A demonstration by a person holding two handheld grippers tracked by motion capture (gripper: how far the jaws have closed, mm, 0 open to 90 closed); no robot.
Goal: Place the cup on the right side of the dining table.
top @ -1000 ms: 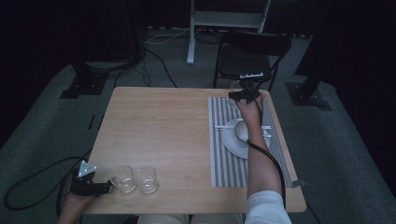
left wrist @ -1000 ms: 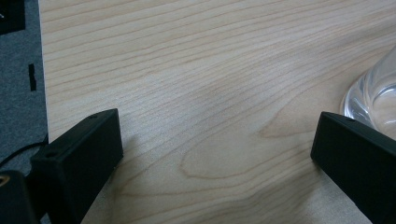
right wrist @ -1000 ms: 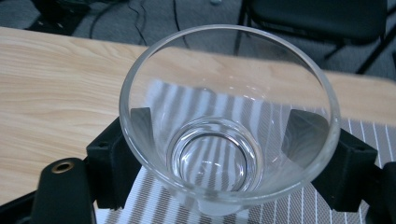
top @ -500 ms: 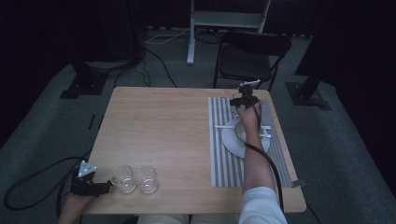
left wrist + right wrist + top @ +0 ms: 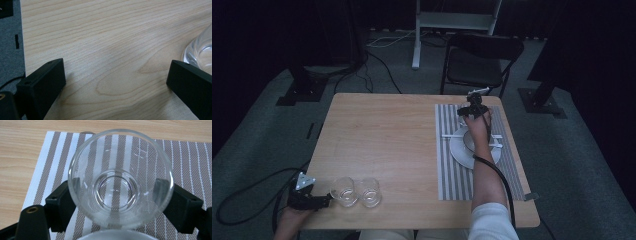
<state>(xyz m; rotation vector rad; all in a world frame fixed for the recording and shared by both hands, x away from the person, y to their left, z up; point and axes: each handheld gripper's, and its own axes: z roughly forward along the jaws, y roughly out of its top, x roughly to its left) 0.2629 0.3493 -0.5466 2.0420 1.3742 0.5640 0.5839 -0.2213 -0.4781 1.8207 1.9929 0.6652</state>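
In the high view, the right gripper is holding a clear glass over the far end of the striped placemat, just beyond the white plate. The left gripper is resting beside two glasses, well apart from the placemat.

In the left gripper view, its jaws are standing wide apart over bare table.

In the right gripper view, both jaws are clasping the glass above the placemat.
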